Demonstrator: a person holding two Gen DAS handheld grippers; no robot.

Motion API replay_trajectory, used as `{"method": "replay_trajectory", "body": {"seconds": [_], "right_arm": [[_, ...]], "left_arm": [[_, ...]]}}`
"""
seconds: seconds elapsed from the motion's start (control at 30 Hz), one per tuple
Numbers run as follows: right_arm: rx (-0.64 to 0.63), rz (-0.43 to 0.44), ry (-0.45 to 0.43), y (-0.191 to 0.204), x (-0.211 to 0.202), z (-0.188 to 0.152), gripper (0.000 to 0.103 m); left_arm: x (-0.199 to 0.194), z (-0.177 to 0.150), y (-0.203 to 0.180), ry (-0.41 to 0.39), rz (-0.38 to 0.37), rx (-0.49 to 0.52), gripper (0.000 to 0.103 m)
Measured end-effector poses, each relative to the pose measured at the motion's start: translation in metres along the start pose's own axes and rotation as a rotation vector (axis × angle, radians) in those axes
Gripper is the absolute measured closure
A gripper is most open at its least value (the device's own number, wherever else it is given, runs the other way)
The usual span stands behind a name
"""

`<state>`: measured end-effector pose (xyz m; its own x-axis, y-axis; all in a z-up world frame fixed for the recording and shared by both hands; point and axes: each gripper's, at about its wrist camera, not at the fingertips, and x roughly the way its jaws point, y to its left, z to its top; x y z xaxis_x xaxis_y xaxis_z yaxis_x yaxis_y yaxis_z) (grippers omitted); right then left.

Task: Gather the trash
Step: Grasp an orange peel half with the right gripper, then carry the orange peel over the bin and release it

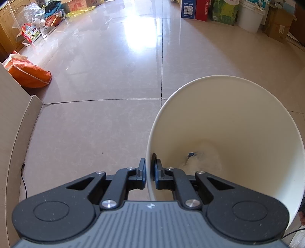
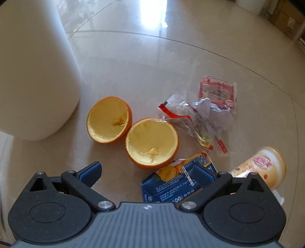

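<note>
My left gripper (image 1: pixel 149 167) is shut on the rim of a white bin (image 1: pixel 228 118), one finger outside and one inside; some crumpled trash (image 1: pixel 192 159) lies at its bottom. In the right wrist view the same white bin (image 2: pixel 32 72) stands at the left. On the floor lie two hollow orange peel halves (image 2: pixel 109 119) (image 2: pixel 151 142), a flattened blue juice carton (image 2: pixel 175 183), clear wrappers (image 2: pixel 190 120), a red-printed wrapper (image 2: pixel 217 89) and a tipped yoghurt cup (image 2: pixel 261 166). My right gripper (image 2: pixel 147 171) hangs open above the carton and the nearer peel.
A cardboard box wall (image 1: pixel 11 118) and an orange bag (image 1: pixel 28 73) stand at the left. Boxes and a white bucket (image 1: pixel 249 17) line the far wall; a basketball (image 1: pixel 53 20) and clutter sit far left. Glossy tiled floor (image 1: pixel 106 76) spreads between.
</note>
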<state>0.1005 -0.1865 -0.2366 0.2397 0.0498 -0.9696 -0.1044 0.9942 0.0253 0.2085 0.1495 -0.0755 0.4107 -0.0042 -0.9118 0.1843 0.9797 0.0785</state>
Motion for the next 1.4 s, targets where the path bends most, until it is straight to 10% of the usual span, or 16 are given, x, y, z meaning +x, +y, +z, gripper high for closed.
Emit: {"method": "replay_trajectory", "body": {"seconds": [0.7, 1.4], "right_arm": [[0.037, -0.039, 0.074, 0.002, 0.033, 0.017, 0.027], [-0.119, 0.123, -0.081, 0.041, -0.201, 0.05, 0.028]], "left_arm": [[-0.001, -0.001, 0.001, -0.005, 0.0, -0.005, 0.096], [-0.002, -0.003, -0.001, -0.012, 0.003, 0.004, 0.096]]}}
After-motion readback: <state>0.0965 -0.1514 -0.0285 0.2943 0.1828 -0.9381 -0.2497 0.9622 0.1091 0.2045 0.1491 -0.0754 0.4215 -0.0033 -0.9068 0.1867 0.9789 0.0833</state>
